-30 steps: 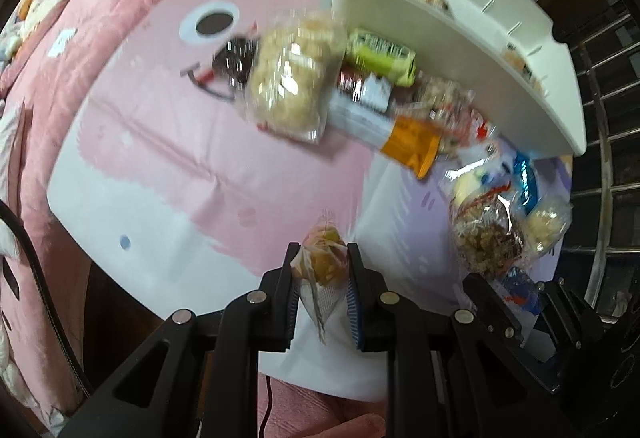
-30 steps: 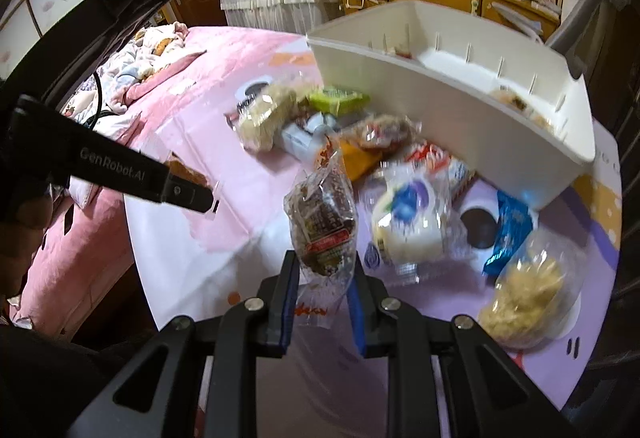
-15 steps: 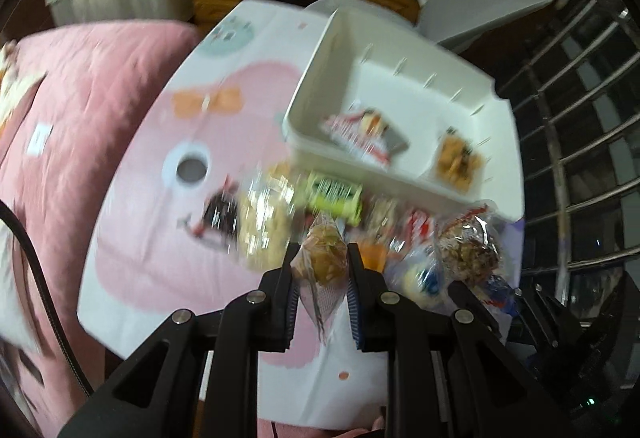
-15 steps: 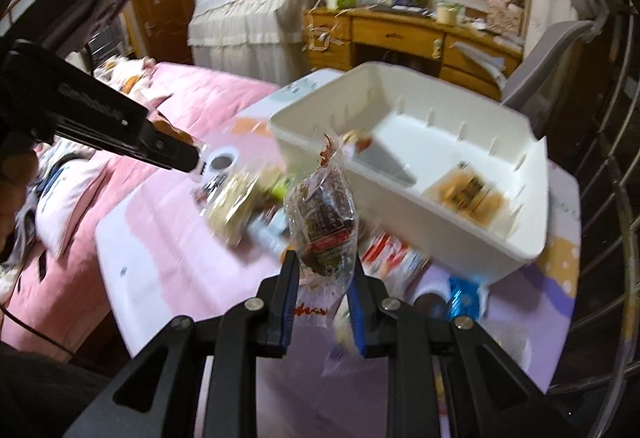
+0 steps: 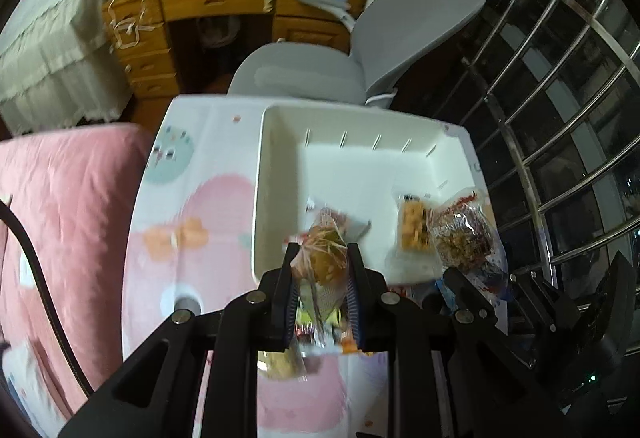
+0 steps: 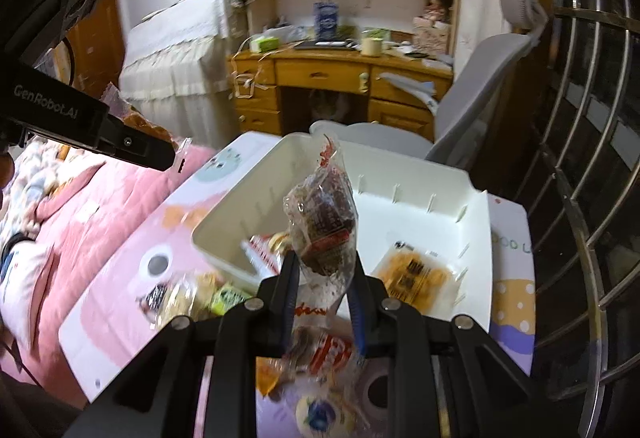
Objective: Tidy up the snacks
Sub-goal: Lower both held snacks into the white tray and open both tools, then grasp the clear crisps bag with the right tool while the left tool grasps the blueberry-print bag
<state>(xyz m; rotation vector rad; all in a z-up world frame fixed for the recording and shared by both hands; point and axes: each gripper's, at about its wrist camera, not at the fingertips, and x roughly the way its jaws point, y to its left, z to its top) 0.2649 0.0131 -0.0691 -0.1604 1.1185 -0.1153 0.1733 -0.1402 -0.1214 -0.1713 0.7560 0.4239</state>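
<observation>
Left wrist view: the left gripper (image 5: pixel 320 270) has its fingers closed on a clear packet of golden pastry (image 5: pixel 322 262), held above the near wall of the white storage bin (image 5: pixel 276 166). The bin sits on the surface (image 5: pixel 200 206), which wears a pink-and-white cartoon cloth. Inside the bin lie an orange cracker packet (image 5: pixel 414 228) and a red-and-white wrapper (image 6: pixel 262 258). Just to the right, the right gripper (image 6: pixel 322 292) pinches the lower edge of a clear bag of dark nut snack (image 6: pixel 324 226), which stands upright between its fingers over the bin's near side. More snacks remain on the surface in front of the bin: a green packet (image 6: pixel 226 296), a pale bun bag (image 6: pixel 178 302) and a red-and-white packet (image 6: pixel 326 352). A grey office chair (image 5: pixel 400 22) and a wooden desk (image 5: pixel 224 4) stand beyond the surface; a pink bed (image 5: pixel 60 198) lies to the left.
</observation>
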